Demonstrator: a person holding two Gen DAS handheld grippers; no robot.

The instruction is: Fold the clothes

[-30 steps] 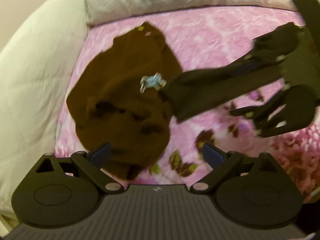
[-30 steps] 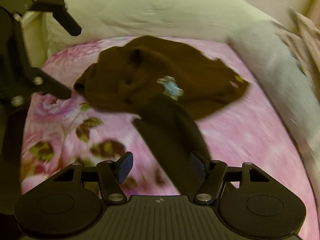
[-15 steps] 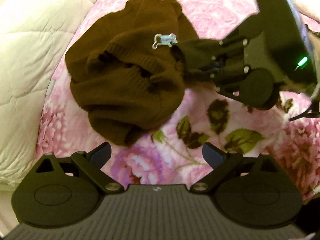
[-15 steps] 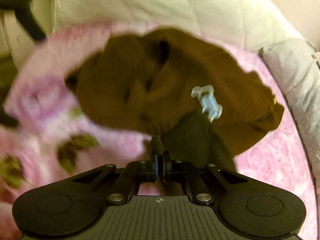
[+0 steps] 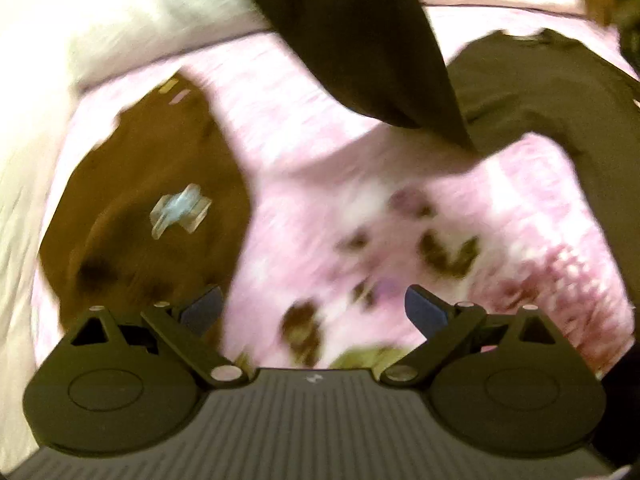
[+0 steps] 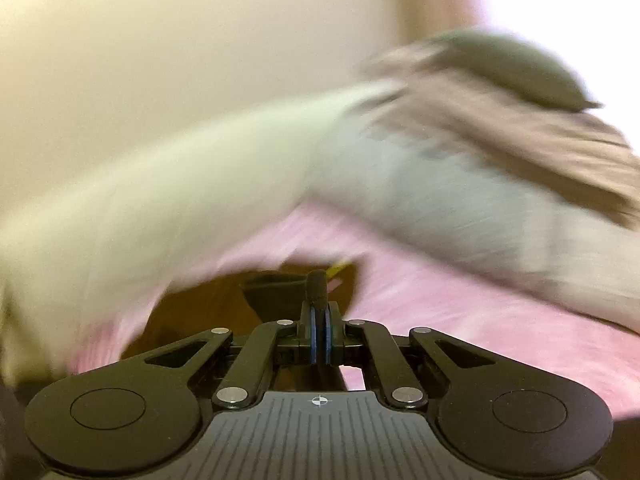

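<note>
Bedspread (image 5: 328, 184) of pink flowers beneath brown sweater (image 5: 152, 208), left gripper (image 5: 312, 308) spread wide, right gripper (image 6: 319, 320) pinching dark garment (image 6: 276, 292).

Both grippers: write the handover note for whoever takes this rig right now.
Left gripper: open, holding nothing, above the pink floral bedspread.
Right gripper: shut on the dark garment, lifted so it hangs above the bed.
Brown sweater lies bunched on the bedspread, a pale blue clip on it.
Done: dark garment picked up.
Left: spread and fold it, then fold the sweater.
</note>
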